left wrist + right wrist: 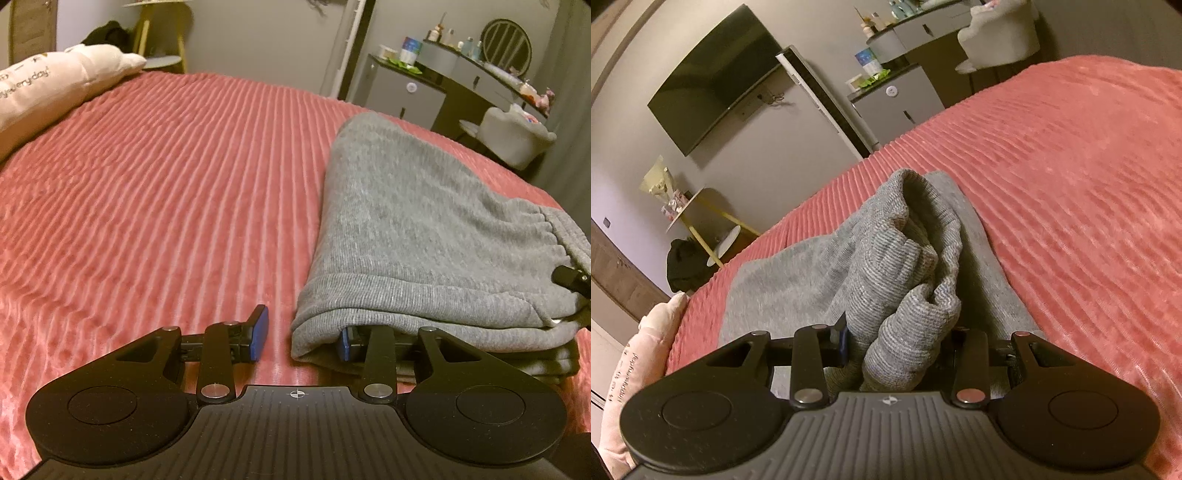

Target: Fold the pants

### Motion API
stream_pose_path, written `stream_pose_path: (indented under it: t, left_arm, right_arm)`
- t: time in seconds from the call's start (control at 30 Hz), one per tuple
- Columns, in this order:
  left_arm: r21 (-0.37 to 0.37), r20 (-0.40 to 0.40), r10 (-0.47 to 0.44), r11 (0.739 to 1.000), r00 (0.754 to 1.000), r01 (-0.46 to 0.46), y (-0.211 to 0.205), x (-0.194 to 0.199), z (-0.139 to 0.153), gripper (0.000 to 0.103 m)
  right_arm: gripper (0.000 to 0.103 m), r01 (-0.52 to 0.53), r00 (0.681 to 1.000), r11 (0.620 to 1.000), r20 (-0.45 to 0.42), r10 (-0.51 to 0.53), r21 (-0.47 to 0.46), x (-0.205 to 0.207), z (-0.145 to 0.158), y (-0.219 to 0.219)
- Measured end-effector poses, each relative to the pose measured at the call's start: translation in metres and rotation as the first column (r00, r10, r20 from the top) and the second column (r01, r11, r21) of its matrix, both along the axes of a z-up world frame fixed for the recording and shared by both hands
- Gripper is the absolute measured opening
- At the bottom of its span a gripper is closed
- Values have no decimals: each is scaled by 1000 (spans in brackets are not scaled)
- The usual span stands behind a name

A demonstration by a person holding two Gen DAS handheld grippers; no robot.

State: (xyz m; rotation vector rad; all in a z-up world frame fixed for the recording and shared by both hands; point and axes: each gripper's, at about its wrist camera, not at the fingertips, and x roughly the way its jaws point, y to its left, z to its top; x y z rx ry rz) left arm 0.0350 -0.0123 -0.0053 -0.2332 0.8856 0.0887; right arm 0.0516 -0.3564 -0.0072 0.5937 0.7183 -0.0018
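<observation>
Grey sweatpants (417, 229) lie folded in layers on the right part of a pink ribbed bedspread (166, 192). My left gripper (301, 338) is at the near left corner of the stack. One blue pad is tucked between the cloth layers, and the other blue pad (258, 332) stands free over the bedspread, clear of the fabric. In the right wrist view my right gripper (901, 347) is shut on a bunched ribbed band of the pants (908, 280), raised above the flat part. One of its fingers is hidden behind the cloth.
A cream pillow (55, 85) with writing lies at the far left of the bed. Past the bed stand a grey cabinet (402, 92), a cluttered dressing table with a round mirror (506, 40), and a pale chair (517, 136). A dark TV (716, 77) hangs on the wall.
</observation>
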Motion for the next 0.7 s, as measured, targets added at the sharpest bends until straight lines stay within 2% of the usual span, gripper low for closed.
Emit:
stream_pose_path:
  t: [0.13, 0.23, 0.3, 0.37, 0.4, 0.47, 0.57, 0.6, 0.63, 0.7]
  left_arm:
    - [9, 11, -5, 1000, 1000, 5, -2, -2, 3, 42]
    - [12, 4, 5, 1000, 1000, -5, 1, -1, 3, 50]
    - [8, -6, 32, 999, 999, -31, 6, -2, 5, 56]
    - [-8, -2, 56, 998, 998, -56, 10, -7, 11, 62]
    - [-13, 9, 61, 998, 998, -61, 11, -10, 15, 62]
    - [-3, 45, 50, 999, 998, -50, 8, -18, 25, 62]
    - [30, 100, 27, 999, 995, -30, 1, -31, 37, 64]
    - [25, 107, 24, 999, 994, -27, 1, -34, 39, 67]
    - [10, 121, 24, 1000, 992, -25, 2, -37, 41, 77]
    - [9, 157, 48, 999, 986, -50, 5, -42, 46, 79]
  right_arm:
    - [39, -9, 1000, 999, 11, 9, -34, -3, 4, 3]
    - [40, -12, 1000, 999, 9, 12, -45, -3, 3, 1]
    - [60, 3, 1000, 996, -25, -6, -95, -3, 2, -2]
    - [75, 44, 998, 986, -32, -49, -159, -8, 5, -10]
    - [81, 45, 998, 987, -34, -51, -155, -11, 6, -16]
    - [82, 43, 999, 995, -29, -45, -90, -17, 6, -31]
    - [87, 76, 996, 991, -37, -81, -106, -23, 8, -39]
    - [87, 79, 996, 994, -44, -83, -75, -25, 6, -44]
    - [87, 77, 995, 997, -58, -77, -12, -27, 4, -51]
    - [87, 76, 994, 990, -84, -67, 115, -31, -4, -61]
